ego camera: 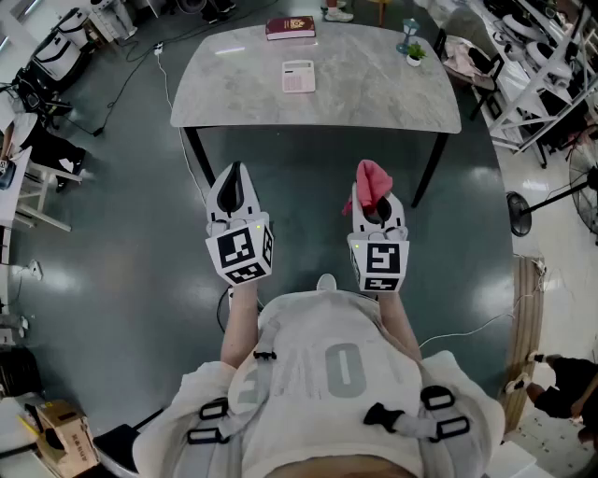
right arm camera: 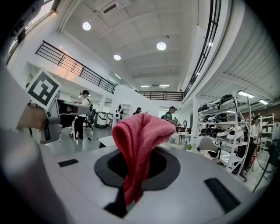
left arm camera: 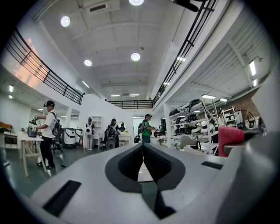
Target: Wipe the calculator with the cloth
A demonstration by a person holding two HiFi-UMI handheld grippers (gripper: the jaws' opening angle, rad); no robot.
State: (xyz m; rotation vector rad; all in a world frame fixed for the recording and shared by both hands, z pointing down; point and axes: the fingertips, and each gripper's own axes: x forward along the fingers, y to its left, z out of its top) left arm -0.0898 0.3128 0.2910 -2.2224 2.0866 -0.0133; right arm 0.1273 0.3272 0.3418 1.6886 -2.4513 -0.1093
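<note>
A white calculator (ego camera: 298, 76) lies on the grey table (ego camera: 374, 103), well ahead of both grippers. My right gripper (ego camera: 373, 187) is shut on a pink cloth (ego camera: 371, 182), which bunches up above the jaws; in the right gripper view the cloth (right arm camera: 139, 144) hangs down between the closed jaws. My left gripper (ego camera: 235, 175) is shut with nothing in it, its jaws meeting in the left gripper view (left arm camera: 142, 151). Both grippers are held level in front of the person, short of the table's near edge.
A dark red book (ego camera: 290, 27) lies at the table's far edge. A small potted plant (ego camera: 415, 54) and a glass (ego camera: 408, 31) stand at the far right corner. Racks, a fan (ego camera: 519, 213) and cables surround the table. People stand in the hall beyond.
</note>
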